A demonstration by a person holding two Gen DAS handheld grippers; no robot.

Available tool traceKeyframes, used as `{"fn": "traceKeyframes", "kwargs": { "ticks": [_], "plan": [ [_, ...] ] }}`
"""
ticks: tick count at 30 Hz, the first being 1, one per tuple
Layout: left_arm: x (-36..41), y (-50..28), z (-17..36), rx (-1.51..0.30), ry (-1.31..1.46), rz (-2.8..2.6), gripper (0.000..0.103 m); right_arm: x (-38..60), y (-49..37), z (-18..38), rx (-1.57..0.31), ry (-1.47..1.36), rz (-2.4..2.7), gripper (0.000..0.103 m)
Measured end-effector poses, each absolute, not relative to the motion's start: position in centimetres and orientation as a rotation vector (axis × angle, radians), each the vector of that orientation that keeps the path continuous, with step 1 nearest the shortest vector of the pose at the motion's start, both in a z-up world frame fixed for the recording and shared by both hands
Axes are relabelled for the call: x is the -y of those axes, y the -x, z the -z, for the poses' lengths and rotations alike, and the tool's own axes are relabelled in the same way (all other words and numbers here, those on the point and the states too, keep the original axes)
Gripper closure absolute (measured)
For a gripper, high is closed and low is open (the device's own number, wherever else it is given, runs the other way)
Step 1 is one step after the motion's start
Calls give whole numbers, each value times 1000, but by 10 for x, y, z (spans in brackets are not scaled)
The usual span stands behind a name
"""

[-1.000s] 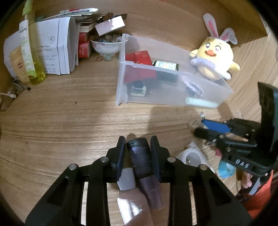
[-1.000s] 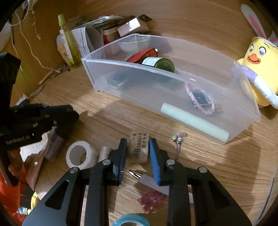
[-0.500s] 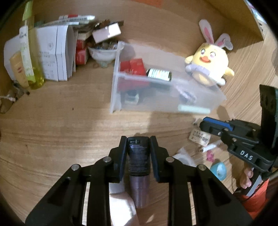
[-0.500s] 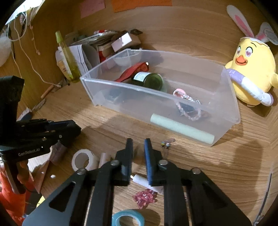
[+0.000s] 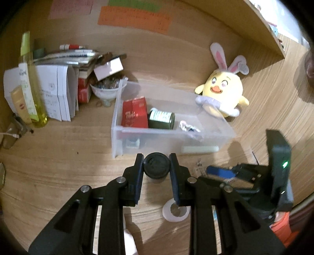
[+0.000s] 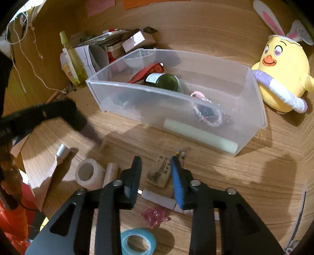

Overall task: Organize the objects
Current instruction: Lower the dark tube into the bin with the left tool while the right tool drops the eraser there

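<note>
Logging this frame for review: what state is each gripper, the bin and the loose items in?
left gripper: jaws shut on the dark-capped tube, lifted near the bin.
dark-capped tube: held, cap facing forward.
right gripper: jaws open, empty, over the eraser.
eraser: lying on the desk, not gripped.
clear bin: open-topped, partly filled.
green jar: on its side in the bin.
blue tape roll: flat on the desk.

A wooden desk [image 5: 58, 176] meets a wooden back wall [image 5: 186, 49] bearing coloured paper notes [image 5: 135, 18].

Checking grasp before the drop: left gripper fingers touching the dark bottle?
Touching. Left wrist view: both fingers of the left gripper press the dark bottle sides, no gap.
</note>
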State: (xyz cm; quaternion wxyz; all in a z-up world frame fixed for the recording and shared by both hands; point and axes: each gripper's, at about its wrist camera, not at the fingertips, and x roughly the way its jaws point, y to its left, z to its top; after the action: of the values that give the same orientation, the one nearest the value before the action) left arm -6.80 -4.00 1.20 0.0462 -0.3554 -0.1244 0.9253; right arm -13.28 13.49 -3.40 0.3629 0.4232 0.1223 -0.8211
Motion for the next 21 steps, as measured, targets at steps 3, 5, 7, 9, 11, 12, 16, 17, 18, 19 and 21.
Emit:
{"fn": "traceKeyframes", "kwargs": {
  "ticks": [3, 5, 7, 9, 11, 12, 16, 17, 18, 19, 21],
  "plan": [
    [42, 70, -20, 389, 1047, -2834, 78, -131, 133, 39, -353, -1082, 2127, 74],
    [42, 72, -26, 387, 1023, -2842, 78, -127, 133, 41, -391, -1079, 2139, 74],
    [42, 73, -30, 382, 1005, -2850, 78, -127, 132, 40, -408, -1074, 2145, 74],
    [41, 76, -35, 380, 986, -2853, 78, -128, 133, 40, -393, -1080, 2145, 74],
    [40, 77, -41, 373, 964, -2861, 78, -128, 134, 40, -382, -1091, 2141, 74],
    [40, 78, -43, 371, 955, -2864, 78, -129, 134, 41, -375, -1097, 2138, 74],
    [40, 82, -55, 365, 911, -2882, 78, -129, 134, 46, -393, -1110, 2128, 74],
    [40, 84, -58, 366, 897, -2889, 78, -128, 132, 46, -398, -1101, 2128, 74],
    [40, 85, -60, 368, 889, -2894, 78, -127, 132, 46, -401, -1097, 2128, 74],
    [41, 87, -63, 369, 879, -2898, 78, -127, 132, 45, -404, -1093, 2127, 74],
    [41, 90, -67, 375, 864, -2909, 78, -126, 133, 45, -395, -1088, 2128, 80]
  ]
}}
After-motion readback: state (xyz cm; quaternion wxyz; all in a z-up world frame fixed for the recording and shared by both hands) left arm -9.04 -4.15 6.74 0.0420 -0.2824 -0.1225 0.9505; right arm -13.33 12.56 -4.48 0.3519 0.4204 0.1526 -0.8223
